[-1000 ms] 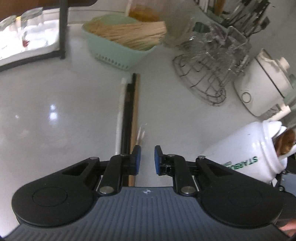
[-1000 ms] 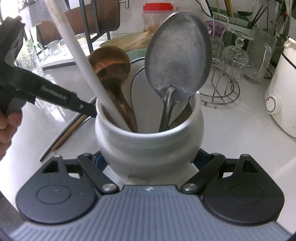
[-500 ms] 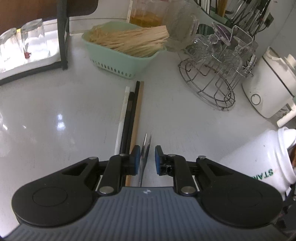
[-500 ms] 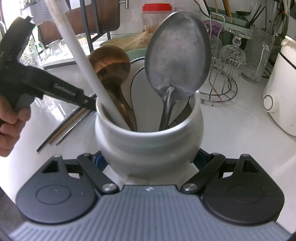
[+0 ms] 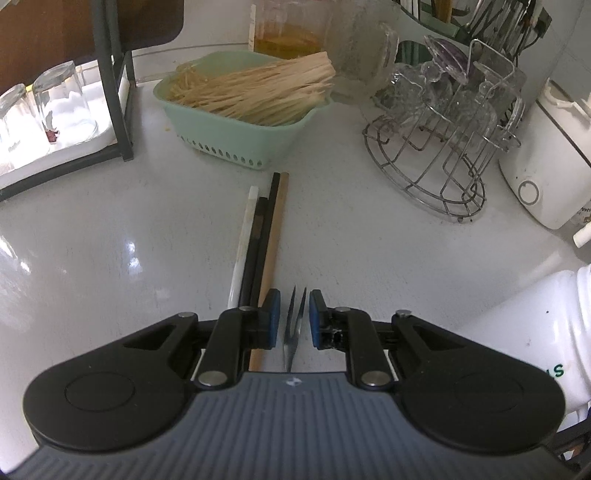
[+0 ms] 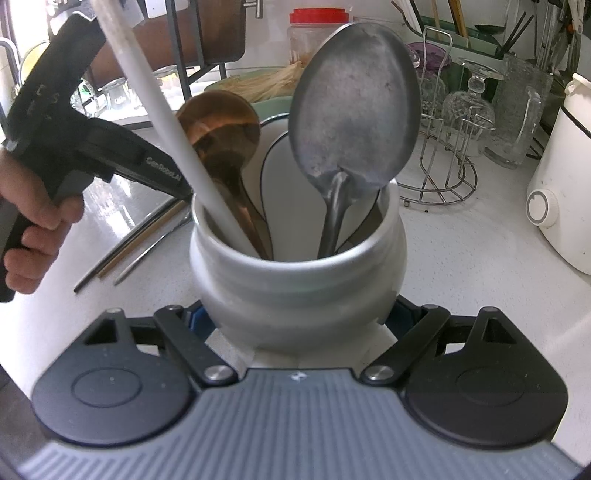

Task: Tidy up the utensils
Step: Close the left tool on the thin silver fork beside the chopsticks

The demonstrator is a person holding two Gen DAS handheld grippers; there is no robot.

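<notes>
White ceramic jar sits clamped between the jaws of your right gripper, pads pressed to its lower belly. Likely reason: you pin it so it cannot tip or skid while utensils drop in. It already holds a grey metal spoon, a copper-toned spoon, a white stick leaning left, and a white black-rimmed spoon behind them.

Your left gripper points steeply down at the counter, jaws slightly apart, blue pads straddling a small two-pronged metal fork without pressing it. Nothing gripped yet, by my reading. The tines run forward between the pads, so a straight squeeze should catch the shank. In the right wrist view your left hand grips the handle beside the jar.

Loose chopsticks, white, black and wooden, lie parallel just left of the fork, tips toward a mint basket full of thin bamboo sticks. Probably queued for the jar next.

Counter is pale, glossy, glare-streaked; thin metal may slide on it. Clutter rings the work area: wire rack of glassware, white cooker right, upturned tumblers on a shelf left, red-lidded jar at the back.
</notes>
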